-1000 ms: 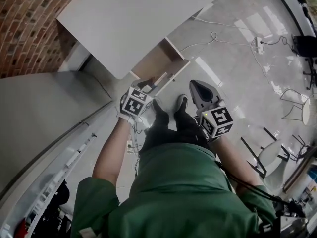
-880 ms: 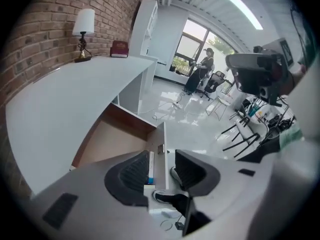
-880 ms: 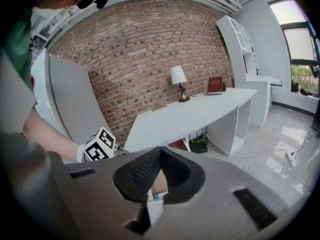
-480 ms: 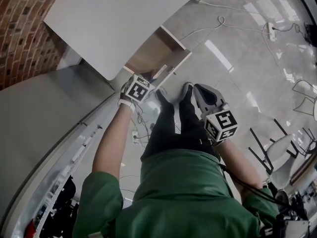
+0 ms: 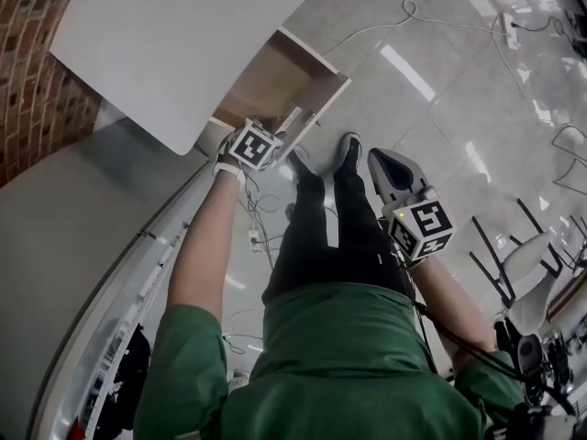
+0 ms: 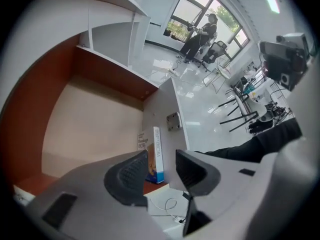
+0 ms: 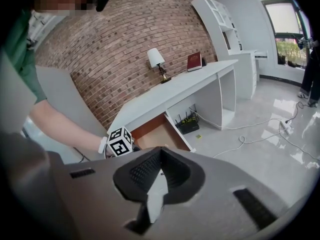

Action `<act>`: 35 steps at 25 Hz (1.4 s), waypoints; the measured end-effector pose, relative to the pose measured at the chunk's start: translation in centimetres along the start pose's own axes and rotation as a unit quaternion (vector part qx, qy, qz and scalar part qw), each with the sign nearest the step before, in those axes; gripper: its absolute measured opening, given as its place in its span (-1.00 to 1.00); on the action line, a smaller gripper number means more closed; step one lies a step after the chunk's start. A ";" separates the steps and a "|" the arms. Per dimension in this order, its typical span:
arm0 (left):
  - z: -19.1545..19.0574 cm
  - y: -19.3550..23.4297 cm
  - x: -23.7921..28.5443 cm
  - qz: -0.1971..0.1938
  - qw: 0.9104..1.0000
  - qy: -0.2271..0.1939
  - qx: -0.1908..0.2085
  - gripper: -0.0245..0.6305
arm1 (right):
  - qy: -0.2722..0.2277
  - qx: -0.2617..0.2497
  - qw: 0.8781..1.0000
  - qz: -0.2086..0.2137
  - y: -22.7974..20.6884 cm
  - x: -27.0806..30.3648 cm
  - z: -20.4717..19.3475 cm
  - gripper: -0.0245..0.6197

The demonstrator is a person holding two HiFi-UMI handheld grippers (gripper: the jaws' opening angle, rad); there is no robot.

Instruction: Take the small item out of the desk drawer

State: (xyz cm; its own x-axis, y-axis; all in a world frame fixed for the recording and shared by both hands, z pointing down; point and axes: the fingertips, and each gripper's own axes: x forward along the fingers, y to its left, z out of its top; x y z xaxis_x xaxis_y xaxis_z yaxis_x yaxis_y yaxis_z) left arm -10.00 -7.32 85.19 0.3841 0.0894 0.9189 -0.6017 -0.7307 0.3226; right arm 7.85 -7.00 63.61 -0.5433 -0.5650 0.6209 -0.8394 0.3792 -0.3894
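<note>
The desk drawer (image 5: pixel 275 82) stands pulled out from under the white desk (image 5: pixel 174 35). In the left gripper view its pale bottom (image 6: pixel 95 126) shows. A small blue and white box (image 6: pixel 156 151) stands upright in the drawer's near right corner. My left gripper (image 6: pixel 159 170) is open at the drawer's front, and the box shows in the gap just beyond its pads, untouched. Its marker cube (image 5: pixel 254 145) sits at the drawer's near corner. My right gripper (image 7: pixel 160 153) hangs shut and empty by the person's right leg (image 5: pixel 404 191), away from the drawer (image 7: pixel 160 134).
White cables (image 5: pixel 413 12) and a power strip (image 5: pixel 506 21) lie on the glossy floor. Chairs (image 5: pixel 523 264) stand at the right. A lamp (image 7: pixel 156 60) and a book (image 7: pixel 195 61) sit on the desk, with a router (image 7: pixel 189 124) below it. A thin cable (image 6: pixel 167 204) lies under the drawer.
The left gripper has reached a little further forward to the drawer's near corner. The right gripper has stayed by the leg, still shut.
</note>
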 end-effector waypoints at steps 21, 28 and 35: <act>-0.1 1.5 7.1 -0.072 0.993 0.089 0.013 -0.42 | 0.024 0.057 0.998 -0.016 -2.7 1.9 -3.6 -0.91; -0.2 1.9 7.6 -0.085 0.992 0.094 -0.009 -0.44 | 0.031 0.066 0.997 -0.015 -2.7 2.3 -4.4 -0.91; 0.0 1.2 7.6 -0.093 0.992 0.082 -0.009 -0.61 | 0.034 0.066 0.997 -0.012 -2.7 2.4 -4.2 -0.91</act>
State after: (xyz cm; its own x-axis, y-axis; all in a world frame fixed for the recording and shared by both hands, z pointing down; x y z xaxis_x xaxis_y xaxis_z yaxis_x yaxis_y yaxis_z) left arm -7.77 -7.48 92.59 0.3711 0.3325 0.8670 -0.5438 -0.6790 0.4932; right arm 8.92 -6.33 68.99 -0.5247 -0.5204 0.6737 -0.8492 0.2645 -0.4571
